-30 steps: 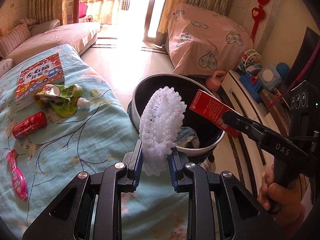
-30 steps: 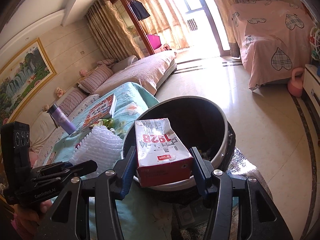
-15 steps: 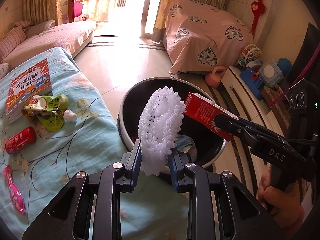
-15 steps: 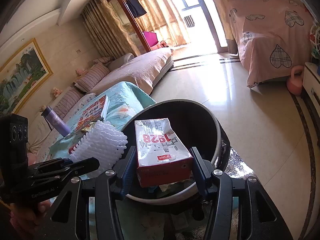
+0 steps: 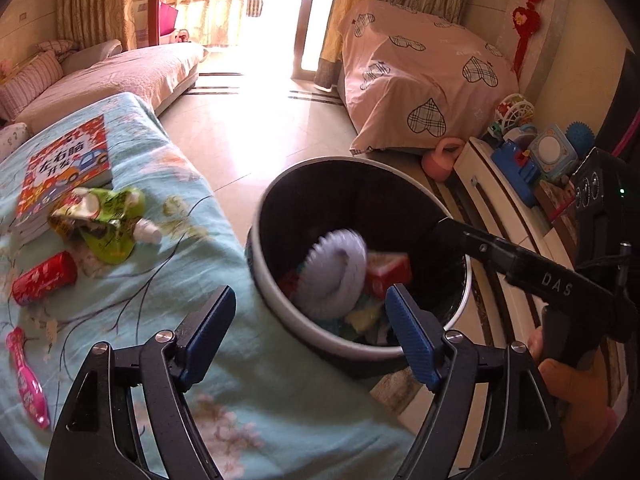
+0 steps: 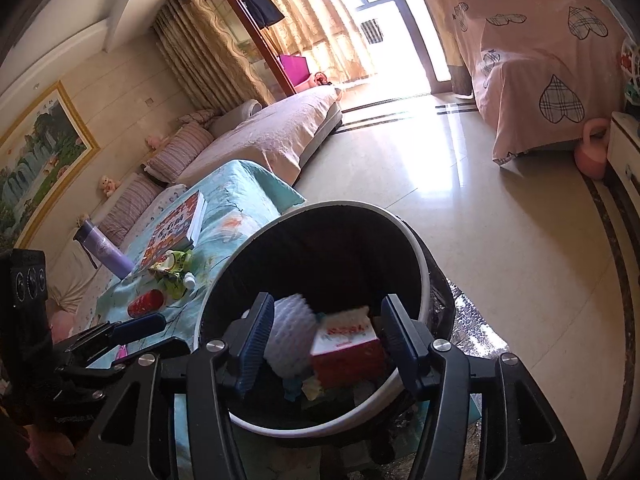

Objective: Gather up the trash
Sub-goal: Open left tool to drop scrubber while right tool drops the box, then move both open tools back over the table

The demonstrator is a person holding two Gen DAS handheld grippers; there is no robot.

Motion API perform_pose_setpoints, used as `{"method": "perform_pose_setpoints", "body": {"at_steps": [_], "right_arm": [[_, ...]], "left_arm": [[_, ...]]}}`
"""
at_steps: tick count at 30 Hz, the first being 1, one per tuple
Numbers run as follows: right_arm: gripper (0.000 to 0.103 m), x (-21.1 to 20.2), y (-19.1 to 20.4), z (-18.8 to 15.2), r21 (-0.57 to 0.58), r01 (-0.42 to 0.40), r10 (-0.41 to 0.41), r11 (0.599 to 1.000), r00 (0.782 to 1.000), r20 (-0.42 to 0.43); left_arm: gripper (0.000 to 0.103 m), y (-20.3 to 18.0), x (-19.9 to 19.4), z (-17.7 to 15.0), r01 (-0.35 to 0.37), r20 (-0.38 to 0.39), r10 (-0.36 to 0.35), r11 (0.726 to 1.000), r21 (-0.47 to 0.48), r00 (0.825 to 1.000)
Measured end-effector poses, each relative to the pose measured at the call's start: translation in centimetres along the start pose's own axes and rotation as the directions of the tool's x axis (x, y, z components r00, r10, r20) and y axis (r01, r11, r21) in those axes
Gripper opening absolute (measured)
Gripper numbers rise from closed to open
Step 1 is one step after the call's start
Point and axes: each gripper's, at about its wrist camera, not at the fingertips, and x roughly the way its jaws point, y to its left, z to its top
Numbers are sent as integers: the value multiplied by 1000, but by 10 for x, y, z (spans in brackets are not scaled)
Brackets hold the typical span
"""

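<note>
A black trash bin with a white rim (image 5: 276, 316) stands on the floor beside the table with the light blue cloth. My left gripper (image 5: 309, 300) hangs over its near rim, jaws opening, with nothing pressed between the pads. A white foam net (image 5: 332, 276), blurred, and a red carton (image 5: 388, 270) are inside the bin. My right gripper (image 6: 327, 312) is also over the bin (image 6: 312, 424), jaws opening, with the foam net (image 6: 288, 340) and carton (image 6: 346, 344) loose below it. On the cloth lie a green pouch (image 5: 104, 220), a red can (image 5: 44, 278) and a pink packet (image 5: 26, 376).
A picture book (image 5: 64, 168) lies on the blue cloth (image 5: 180, 280), and a purple bottle (image 6: 106, 254) stands behind it. A low white cabinet with toys (image 5: 516, 168) and a pink kettlebell (image 5: 440, 160) are right of the bin. A pink-covered sofa (image 5: 420, 80) stands beyond.
Both grippers have opened. The foam net has left the left gripper and the red carton has left the right one; both now lie down in the bin.
</note>
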Motion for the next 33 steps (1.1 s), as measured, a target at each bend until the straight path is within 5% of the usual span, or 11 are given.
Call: {"method": "perform_pose_setpoints", "body": {"at_steps": [5,10,19,33], "right_arm": [[75,-12,6,-12,8,-17,17,1000,1000,17],[97,-22,27,-29,-1,-68,68,998,997,31],[99,-13,87,-61,-106,-162,159,981,987,-38],[99,28,147,-93,-192,-247,210,950,959,-191]], "left_arm": [[80,25,-17,-31,-27,10,28,997,-73,1000],[80,66,-38,-65,-39,19,44,979,-199,999],[80,134,-85,-120,-103,37,125,926,-364,991],[80,197,-110,-156,-178,8,205,867,-465,979]]}}
